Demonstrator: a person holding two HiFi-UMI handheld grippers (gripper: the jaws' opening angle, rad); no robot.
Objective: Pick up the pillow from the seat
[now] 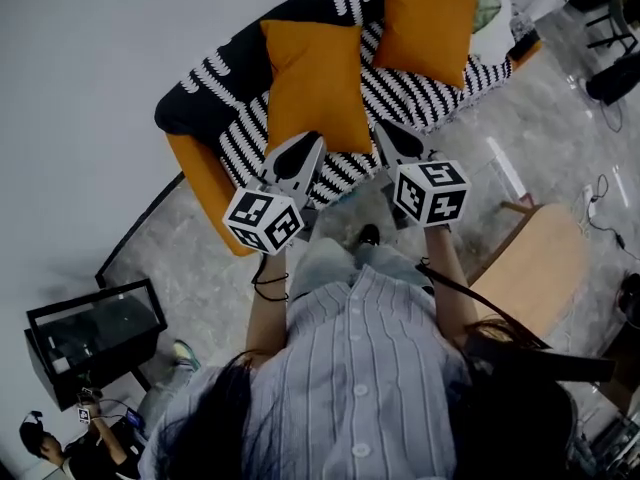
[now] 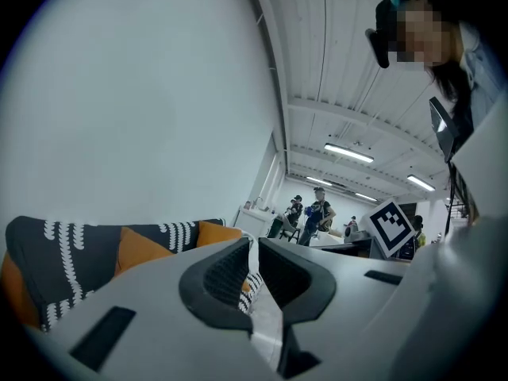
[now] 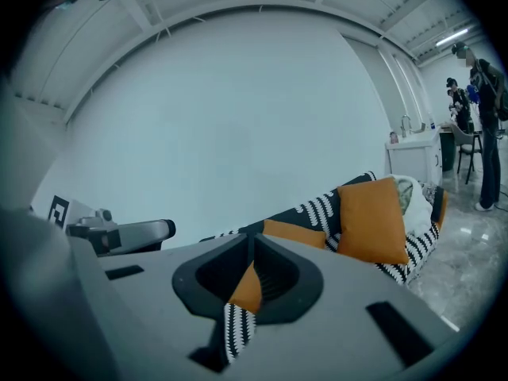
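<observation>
- Both jaw pairs are pressed together and empty: my left gripper and right gripper hover beside the lower corners of the square orange fabric pillow, which lies on the black-and-white striped seat.
- I'd spread the jaws first, then pinch both corners and lift evenly.

The head view looks from above the person steeply down on the black-and-white patterned sofa and its two square orange fabric pillows, from some way off. The left gripper view sits low by the sofa and faces along the left gripper, tilted up to the plain white wall and the ceiling. The right gripper view faces along the right gripper over the sofa, nearer to it. All three views share the sofa and pillows.
</observation>
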